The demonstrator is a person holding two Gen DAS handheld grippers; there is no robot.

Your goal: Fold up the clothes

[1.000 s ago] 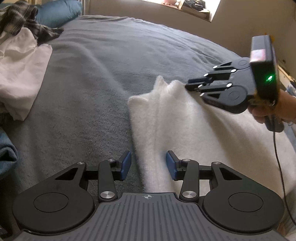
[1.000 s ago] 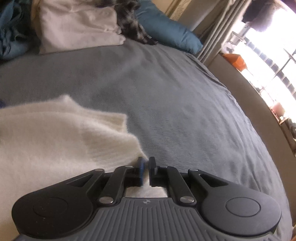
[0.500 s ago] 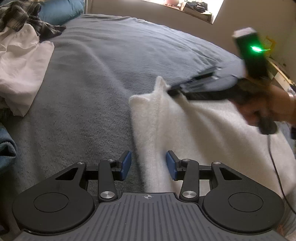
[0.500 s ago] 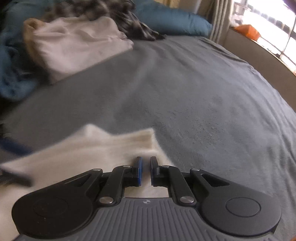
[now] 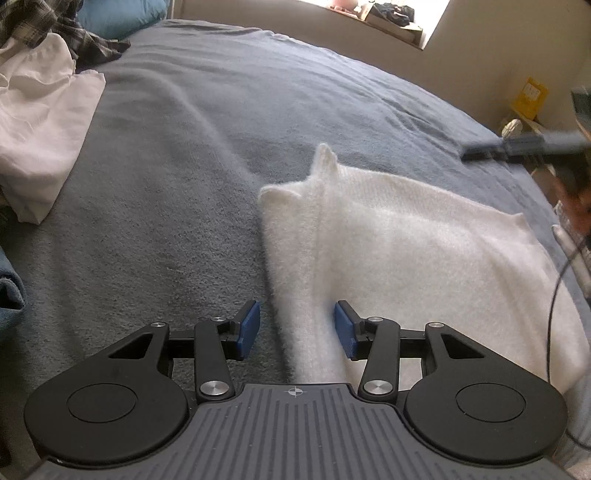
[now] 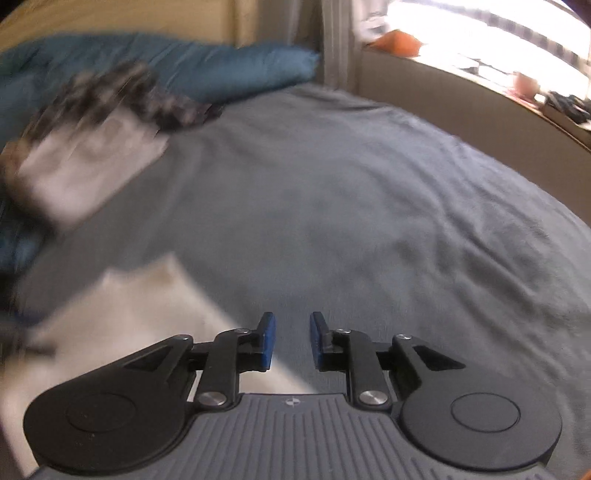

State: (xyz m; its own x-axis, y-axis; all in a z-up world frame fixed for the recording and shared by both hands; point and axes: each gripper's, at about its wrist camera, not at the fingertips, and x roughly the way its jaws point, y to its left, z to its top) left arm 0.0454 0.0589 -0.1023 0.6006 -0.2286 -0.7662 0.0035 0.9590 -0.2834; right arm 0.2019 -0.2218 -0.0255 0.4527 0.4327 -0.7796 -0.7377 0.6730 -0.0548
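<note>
Left gripper (image 5: 294,329): jaws spread wide, holding nothing. A raised fold of the white sweater (image 5: 388,251) runs up between the two blue pads (image 5: 248,328); I cannot tell whether either pad touches the knit.

Sweater: lies on the grey blanket (image 5: 207,155), spread toward my right, its left edge doubled into a ridge ending in a small peaked corner at the far end. In the right wrist view it shows only as a blurred pale patch (image 6: 122,317) at lower left.

Right gripper (image 6: 291,341): jaws parted by a moderate gap, nothing between them, only blanket (image 6: 369,221) beyond the pads. The view is motion-blurred. From the left wrist view it shows as a dark blurred shape (image 5: 524,146) at the right edge, above the blanket and clear of the sweater.

Surroundings: white cloth (image 5: 40,122) and a plaid garment (image 5: 48,22) heaped at far left, well apart from the sweater; blue pillow (image 6: 221,74) at the head of the bed; bright window sill (image 5: 388,22) beyond.
</note>
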